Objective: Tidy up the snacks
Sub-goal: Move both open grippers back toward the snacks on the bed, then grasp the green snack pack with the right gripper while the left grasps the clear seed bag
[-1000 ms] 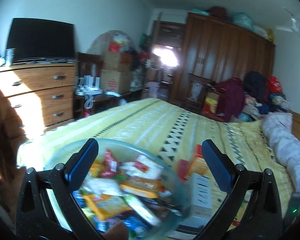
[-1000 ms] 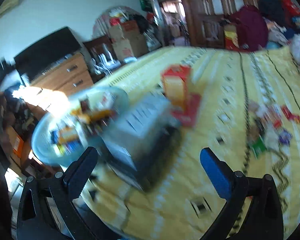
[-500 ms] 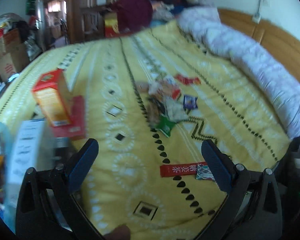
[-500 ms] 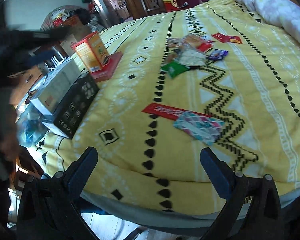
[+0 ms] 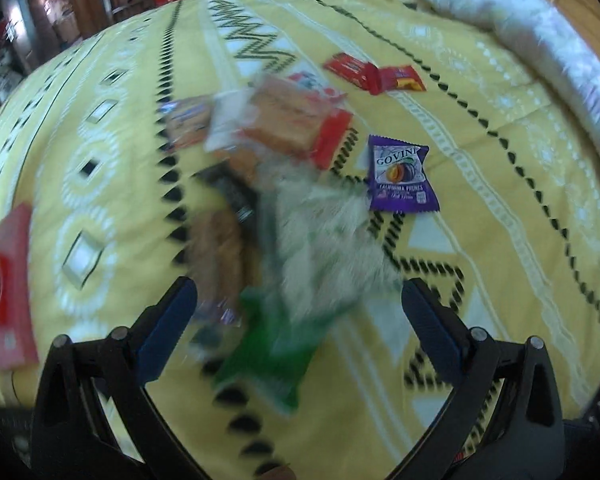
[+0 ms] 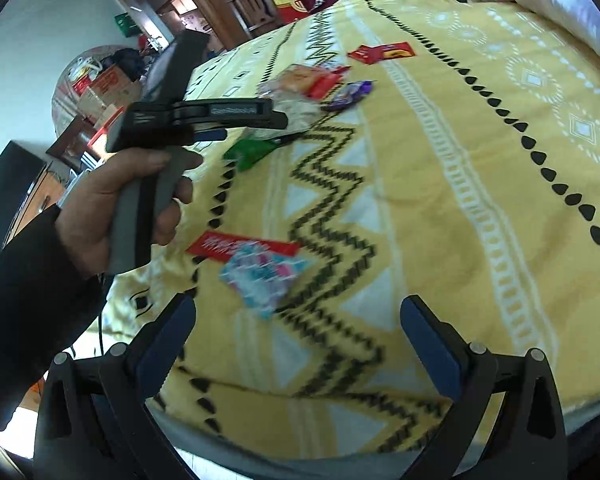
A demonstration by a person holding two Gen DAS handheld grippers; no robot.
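Loose snack packets lie in a heap on the yellow patterned bedspread (image 5: 500, 208). My left gripper (image 5: 298, 284) hovers open just above the heap, with a green packet (image 5: 268, 356) and a pale packet (image 5: 324, 248) between its fingers, untouched. A purple prune packet (image 5: 400, 180), an orange packet (image 5: 296, 116) and red packets (image 5: 374, 74) lie beyond. My right gripper (image 6: 297, 304) is open and holds nothing. Just ahead of it lie a pastel packet (image 6: 260, 276) and a red strip packet (image 6: 240, 246). The right wrist view shows a hand (image 6: 112, 200) holding the left gripper (image 6: 276, 126) over the green packet (image 6: 248, 150).
A rolled pale quilt (image 5: 540, 20) runs along the bed's far right side. A red box (image 5: 4, 280) sits at the left of the bedspread. The bed's near edge (image 6: 300, 464) is below my right gripper. Cardboard boxes (image 6: 104, 88) and a wooden chair (image 6: 256, 8) stand beyond the bed.
My left gripper swung from the basin of snacks to the scattered heap and dropped close over it. My right gripper turned from the boxes toward the pastel packet near the bed's edge.
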